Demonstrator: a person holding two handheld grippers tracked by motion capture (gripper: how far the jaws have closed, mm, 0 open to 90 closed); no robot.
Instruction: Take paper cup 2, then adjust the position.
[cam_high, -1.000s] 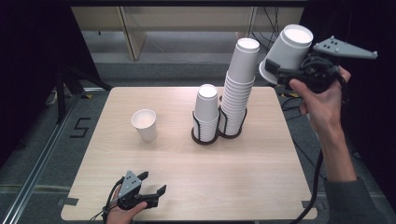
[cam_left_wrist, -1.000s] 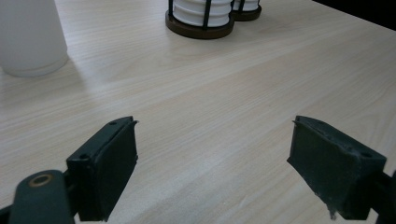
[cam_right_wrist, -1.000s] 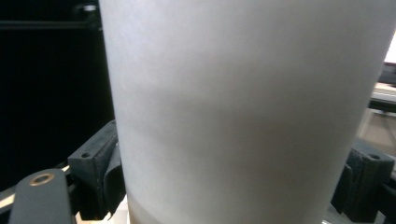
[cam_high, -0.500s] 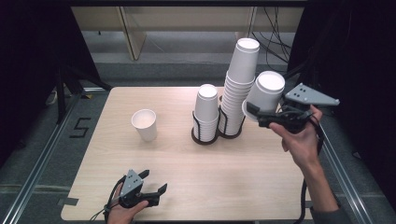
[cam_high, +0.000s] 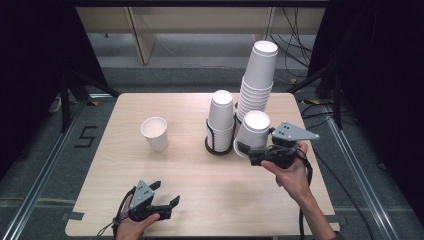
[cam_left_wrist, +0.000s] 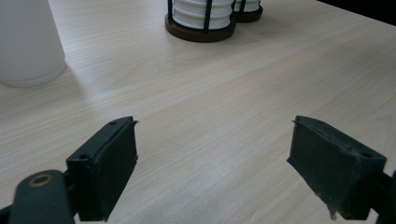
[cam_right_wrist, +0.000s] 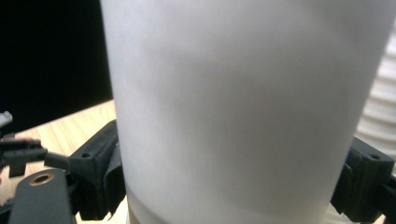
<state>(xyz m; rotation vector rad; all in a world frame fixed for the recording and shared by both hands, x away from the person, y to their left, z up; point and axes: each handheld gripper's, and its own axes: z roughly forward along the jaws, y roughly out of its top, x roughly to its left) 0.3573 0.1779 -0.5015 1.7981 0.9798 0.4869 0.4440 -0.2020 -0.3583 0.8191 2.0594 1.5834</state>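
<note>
Right now the right gripper has a white cup clamped between its jaws, bottom up, with the wide rim at or just above the table, I can't tell which. The cup is in front of the tall stack and just to the right of the short stack. In the right gripper view the cup wall spans nearly the whole width, a black jaw pressed against it on either side, and the ribbed edge of the tall stack shows at the right edge.

The two stacks stand in black wire holders on round dark bases near the middle of the table's far half; the tall one rises well above the short one. Both are piles of upside-down cups.

Over to the left, a single cup stands upright with its mouth open, well apart from the holders.

The left gripper sits at the near edge of the table in the person's hand, its jaws spread wide with nothing between them. In its own view the bare wood shows between the jaws, the single cup stands at the upper left, and the holder bases are farther off at the top.
</note>
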